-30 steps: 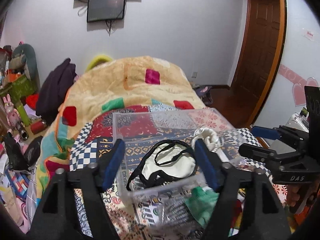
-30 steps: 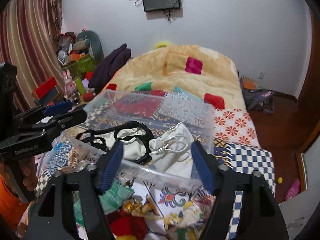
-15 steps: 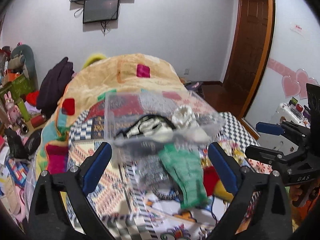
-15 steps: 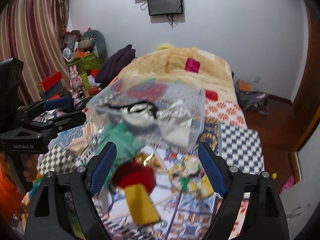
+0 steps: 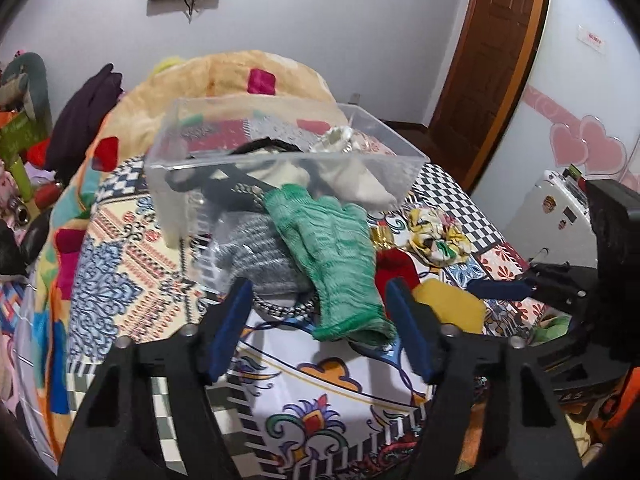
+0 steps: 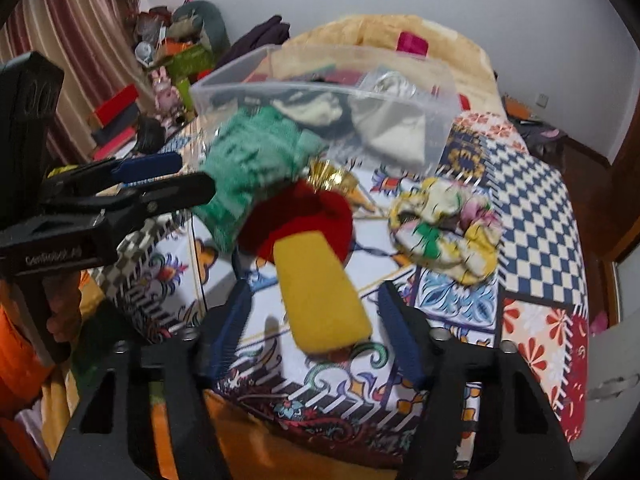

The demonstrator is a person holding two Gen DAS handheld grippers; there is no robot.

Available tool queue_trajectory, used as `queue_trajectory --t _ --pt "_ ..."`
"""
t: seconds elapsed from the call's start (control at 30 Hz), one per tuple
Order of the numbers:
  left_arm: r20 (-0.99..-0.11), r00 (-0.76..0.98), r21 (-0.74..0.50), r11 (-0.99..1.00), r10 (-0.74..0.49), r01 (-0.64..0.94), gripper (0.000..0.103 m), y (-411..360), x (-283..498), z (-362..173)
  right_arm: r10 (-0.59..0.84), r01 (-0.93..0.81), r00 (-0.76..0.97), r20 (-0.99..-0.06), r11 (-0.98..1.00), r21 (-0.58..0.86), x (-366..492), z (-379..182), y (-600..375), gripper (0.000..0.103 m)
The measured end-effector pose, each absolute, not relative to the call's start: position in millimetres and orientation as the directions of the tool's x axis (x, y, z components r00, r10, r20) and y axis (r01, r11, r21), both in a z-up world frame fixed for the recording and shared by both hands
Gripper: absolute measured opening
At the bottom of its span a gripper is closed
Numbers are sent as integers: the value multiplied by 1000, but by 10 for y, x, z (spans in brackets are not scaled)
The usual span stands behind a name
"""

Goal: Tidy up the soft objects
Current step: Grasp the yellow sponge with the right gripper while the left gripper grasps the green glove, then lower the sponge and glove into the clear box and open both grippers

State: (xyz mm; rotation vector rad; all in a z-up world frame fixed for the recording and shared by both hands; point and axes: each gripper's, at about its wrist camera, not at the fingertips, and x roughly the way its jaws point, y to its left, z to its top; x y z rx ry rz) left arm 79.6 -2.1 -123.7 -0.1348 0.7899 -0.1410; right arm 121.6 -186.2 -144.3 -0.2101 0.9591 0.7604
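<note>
- Landmark: clear plastic bin [image 5: 280,152] sits on the bed [image 5: 132,248], which is covered by a patchwork spread.
- Inside the bin: a cream pouch [image 5: 360,180] at its right side and black straps [image 5: 224,184] over a cream cloth at its left.
- Green knit glove [image 5: 332,256] lies just in front of the bin, fingers touching the bin's near wall, cuff pointing away from it.
- Grey knit item [image 5: 256,256] lies beside the glove, in front of the bin's left half, partly under the glove.
- Red soft piece [image 6: 304,216] lies in front of the bin's right half, touching the glove; a small gold item [image 6: 328,176] sits between it and the bin.
- Yellow sponge-like block [image 6: 320,292] rests on the near edge of the red piece, farther from the bin.
- Floral scrunchie [image 6: 444,228] lies on the bed in front of the bin's right corner, apart from the red piece.
- Left gripper [image 5: 320,320]: jaws apart, nothing held, hovering on either side of the glove's cuff, not touching it.
- Right gripper [image 6: 316,332]: jaws apart, nothing held, flanking the yellow block; whether they touch it cannot be told.
</note>
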Motion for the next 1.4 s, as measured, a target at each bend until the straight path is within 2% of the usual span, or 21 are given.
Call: queue_trajectory --t 0.03,0.07,0.1,0.13,0.23,0.3,0.63,1.1,1.4 --pt "-700 689 -179 980 -186 83 52 -35 806 -1255 490 -671 336 -804 724 161 1210 -1461 -1854 47" --pt "-704 683 -183 979 -195 91 47 -49 816 -1275 490 -672 333 -806 722 161 1200 -1464 -1842 39" --pt "-709 676 -183 978 -200 98 37 -71 830 -1297 490 -675 330 -807 720 161 1201 -1473 -1839 33" --pt "-713 670 -184 977 -206 105 29 -84 839 -1315 491 -678 329 -806 717 160 1201 -1478 -1842 33" --pt "-709 673 -182 977 -210 114 17 -102 816 -1326 496 -678 356 -792 720 145 1165 -1433 -1860 31" --pt "-702 681 -175 977 -210 120 13 -103 789 -1298 500 -675 381 -777 725 136 1157 -1374 -1886 30" --pt "-626 751 -177 976 -210 125 10 20 671 -917 516 -645 494 -700 757 104 1323 -961 -1918 30" --pt "-472 868 -94 988 -151 120 10 171 957 -276 563 -617 619 -548 780 104 1671 -406 -1766 30" --pt "-487 869 -35 997 -83 75 10 294 1391 -337 578 -626 614 -538 771 114 1980 -439 -1483 30"
